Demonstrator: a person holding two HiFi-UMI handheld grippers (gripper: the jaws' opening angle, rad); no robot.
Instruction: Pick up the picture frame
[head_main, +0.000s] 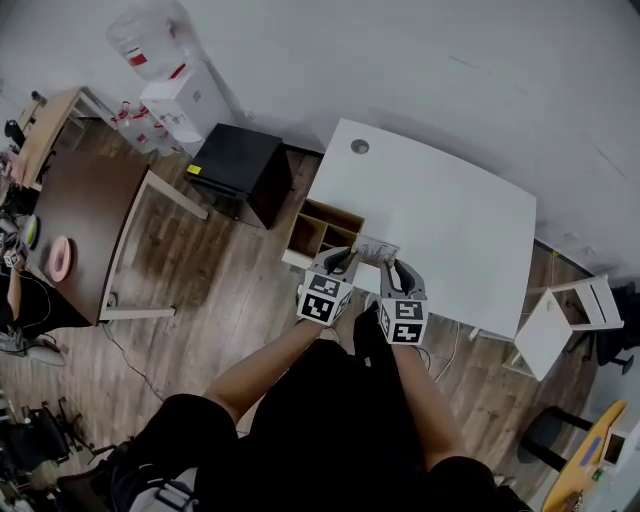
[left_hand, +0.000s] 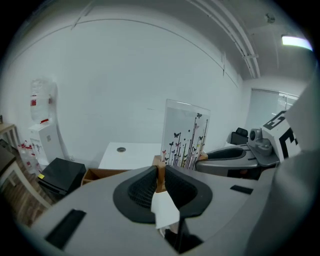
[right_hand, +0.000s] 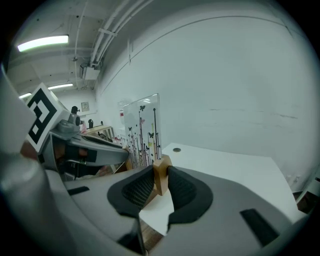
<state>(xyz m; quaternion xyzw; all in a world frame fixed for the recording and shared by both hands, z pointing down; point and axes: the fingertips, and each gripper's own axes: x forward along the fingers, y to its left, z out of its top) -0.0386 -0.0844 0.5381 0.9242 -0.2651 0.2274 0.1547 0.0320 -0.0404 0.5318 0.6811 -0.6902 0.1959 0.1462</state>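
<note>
Butterfly-print picture frame (head_main: 376, 249) upright over the near edge of the white table (head_main: 450, 215), left gripper (head_main: 340, 262) and right gripper (head_main: 393, 268) each clamped narrow on one end of its wooden base (right_hand: 161, 174)

One high view, two close ones
Head view looks steeply down; gripper views sit close behind their jaws, sharing the picture frame (left_hand: 185, 135) and table (right_hand: 225, 165).

The left gripper (left_hand: 161, 175) clamps the wooden base of the picture frame (left_hand: 185, 134). Its butterfly-printed panel stands upright, the right gripper (left_hand: 235, 156) just beside.
</note>
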